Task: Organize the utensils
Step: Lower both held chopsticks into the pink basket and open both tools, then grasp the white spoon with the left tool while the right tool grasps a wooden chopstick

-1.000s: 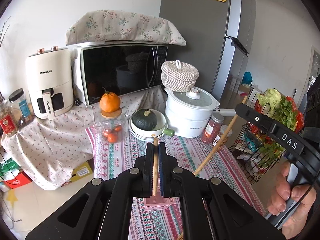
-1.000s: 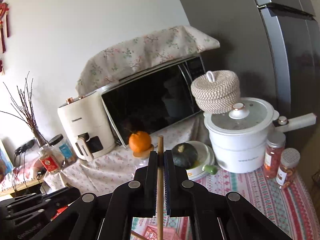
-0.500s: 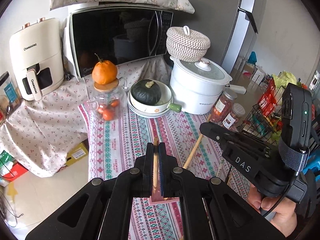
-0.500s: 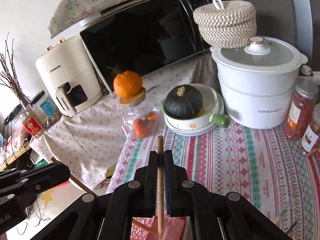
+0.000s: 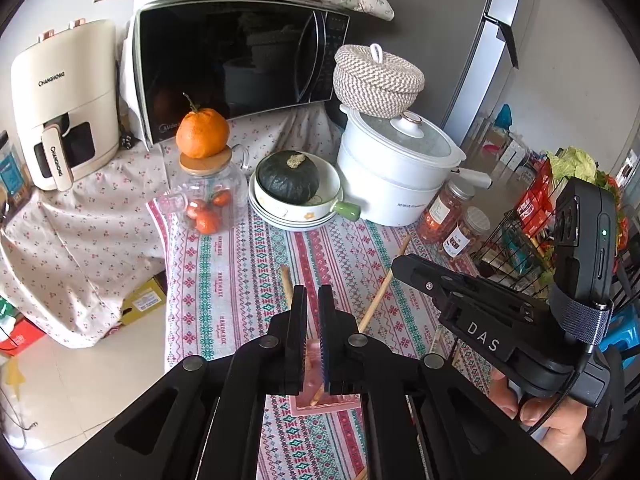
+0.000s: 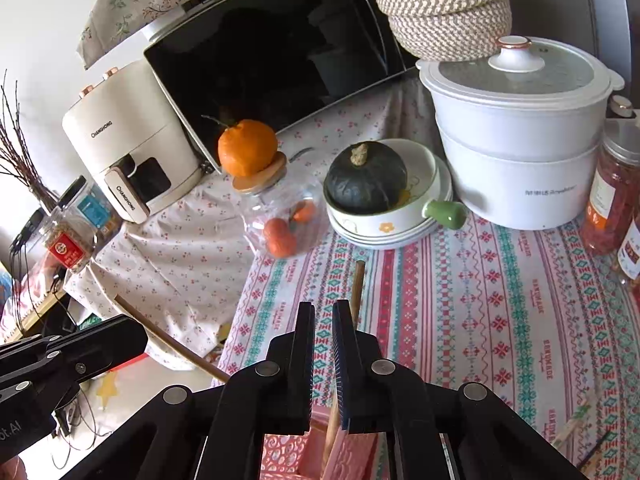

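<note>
Here, in the left wrist view, the left gripper hangs with jaws parted over the pink holder, a chopstick dropped inside, while in the right wrist view the right gripper, jaws likewise apart, has its chopstick leaning free in the holder, plates and a jar crowding the surface beyond.

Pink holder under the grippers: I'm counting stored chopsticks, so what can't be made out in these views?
- pink holder: the inside is hidden by gripper bodies in both wrist views, so no count is possible.
- chopstick: its lower end is hidden behind a finger of the right gripper in the right wrist view.
- jar label: the text is too small to read in the left wrist view.
</note>
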The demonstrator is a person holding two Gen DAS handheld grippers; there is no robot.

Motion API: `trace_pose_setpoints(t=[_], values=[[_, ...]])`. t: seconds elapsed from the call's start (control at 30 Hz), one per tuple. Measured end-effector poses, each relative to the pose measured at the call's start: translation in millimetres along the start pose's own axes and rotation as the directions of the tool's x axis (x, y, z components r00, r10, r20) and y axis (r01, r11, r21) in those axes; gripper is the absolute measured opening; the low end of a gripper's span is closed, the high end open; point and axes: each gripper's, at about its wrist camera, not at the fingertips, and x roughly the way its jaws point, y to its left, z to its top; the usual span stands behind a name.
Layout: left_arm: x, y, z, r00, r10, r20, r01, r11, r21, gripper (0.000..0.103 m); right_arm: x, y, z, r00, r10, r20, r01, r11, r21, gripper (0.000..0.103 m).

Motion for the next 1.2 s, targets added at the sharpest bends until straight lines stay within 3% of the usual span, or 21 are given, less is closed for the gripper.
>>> trace_pose_setpoints(t=[0.1, 0.17, 0.33, 0.57, 0.97, 1.2], values=[[-3, 1, -2, 1.0, 0.007, 0.006, -0.007, 1.0, -0.008, 0.023, -6, 0, 0, 1.0, 0.0, 0.006, 0.0, 1.0, 0.004, 0.019], [-7, 3, -5, 1.0, 0.014, 0.019, -0.013, 1.0, -0.017, 0.043, -14, -1, 1, 1.0, -0.001, 0.014, 0.001, 1.0, 0.005, 0.022], [-21, 5, -14, 0.999, 0.023, 0.025, -0.022, 0.999, -0.028, 0.049, -39, -6, -2, 0.999, -0.022, 0.028, 0.021, 1.0, 0.013, 0.034], [-41, -3, -48, 1.0, 0.028, 0.01, -0.027, 0.999, -0.033, 0.075, -82, -25, -26, 0.993, -0.117, 0.027, 0.117, 0.993, 0.004, 0.056], [-17, -32, -120, 0.993, 0.039, -0.116, -0.034, 0.999, 0.042, 0.082, -108, -74, -85, 0.967, -0.241, -0.082, 0.241, 0.97, -0.005, 0.073], [22, -46, -165, 0.966, 0.049, -0.254, -0.015, 0.991, 0.136, 0.082, -95, -110, -121, 0.931, -0.277, -0.239, 0.289, 0.957, 0.015, 0.074]])
